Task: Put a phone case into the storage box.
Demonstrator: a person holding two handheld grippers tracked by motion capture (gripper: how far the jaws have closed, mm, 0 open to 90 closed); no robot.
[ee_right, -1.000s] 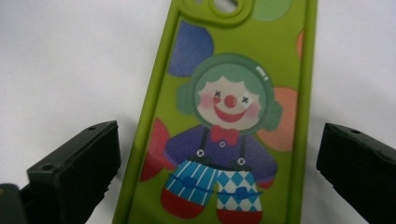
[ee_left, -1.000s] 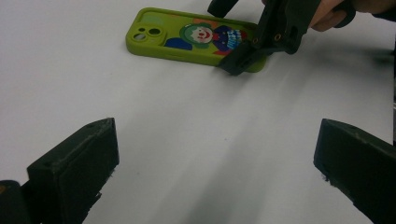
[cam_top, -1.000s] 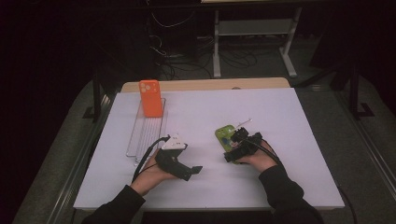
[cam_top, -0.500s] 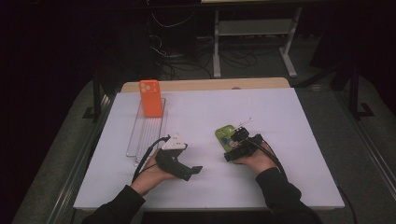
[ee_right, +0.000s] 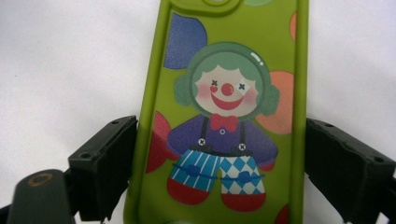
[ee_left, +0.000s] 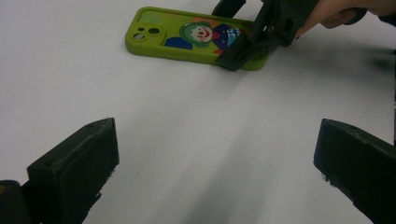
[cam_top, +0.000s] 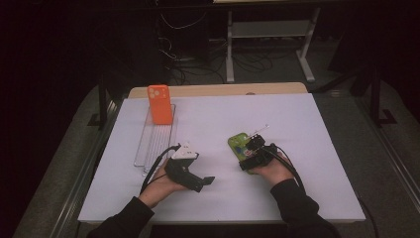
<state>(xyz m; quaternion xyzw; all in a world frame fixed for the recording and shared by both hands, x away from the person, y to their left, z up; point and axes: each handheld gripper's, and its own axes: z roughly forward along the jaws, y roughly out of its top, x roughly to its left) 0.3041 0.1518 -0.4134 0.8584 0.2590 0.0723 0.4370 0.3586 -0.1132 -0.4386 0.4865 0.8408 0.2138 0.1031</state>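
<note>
A green phone point(cam_top: 241, 144) with a clown picture lies flat on the white table, also seen in the left gripper view point(ee_left: 187, 35) and close up in the right gripper view point(ee_right: 224, 116). My right gripper point(cam_top: 249, 157) point(ee_right: 222, 158) straddles its near end. The jaws have just been closing with the phone between them, and both pads now touch its long edges. My left gripper point(cam_top: 205, 181) point(ee_left: 215, 158) rests to the left of it, jaws wide open with bare table between them. The right gripper point(ee_left: 236, 30) also appears at the top of the left gripper view.
An orange phone point(cam_top: 159, 104) stands upright at the far end of a clear plastic rack point(cam_top: 156, 139) on the left. The white table top point(cam_top: 307, 124) stretches right and far. Dark floor, cables and a desk frame lie beyond the table.
The right gripper's jaws have drawn in against the green phone's sides. Both hands and both phones stay where they were.
</note>
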